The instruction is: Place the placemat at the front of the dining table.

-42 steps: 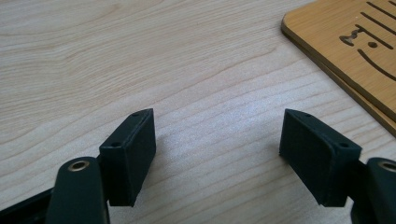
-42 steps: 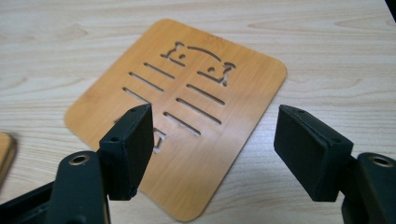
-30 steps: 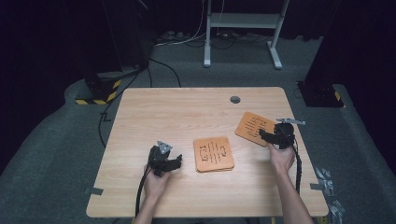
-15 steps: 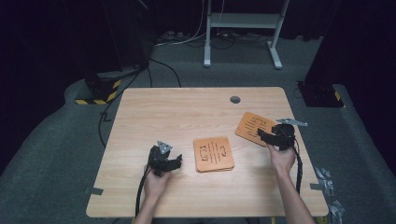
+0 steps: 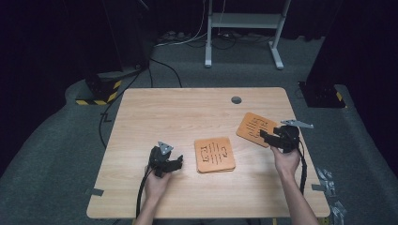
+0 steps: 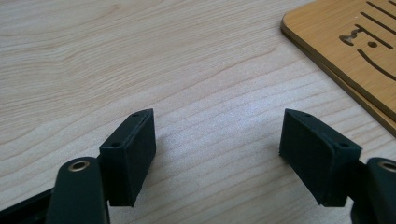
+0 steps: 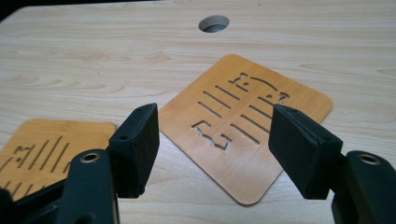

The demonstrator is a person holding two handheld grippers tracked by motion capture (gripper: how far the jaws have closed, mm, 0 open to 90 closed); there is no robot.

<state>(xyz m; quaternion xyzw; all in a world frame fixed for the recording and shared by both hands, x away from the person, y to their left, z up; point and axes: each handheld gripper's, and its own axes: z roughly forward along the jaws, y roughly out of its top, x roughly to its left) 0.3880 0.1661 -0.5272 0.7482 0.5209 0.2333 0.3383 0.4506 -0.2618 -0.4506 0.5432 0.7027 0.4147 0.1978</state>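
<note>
1. Right gripper (image 5: 268, 137) has drawn back a little off the single orange coaster (image 5: 256, 129); its jaws have just been closing slightly, yet stand wide with nothing between them.
2. That coaster lies flat just ahead of my right fingers (image 7: 140, 144), one corner toward them; left gripper (image 5: 174, 163) is farther off, open, empty.
3. Stacked coasters (image 5: 215, 154) lie mid-table (image 5: 187, 112); nothing blocks the way.

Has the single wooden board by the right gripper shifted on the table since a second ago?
No. The single board lies at the same spot below and right of the table's round hole.
</note>
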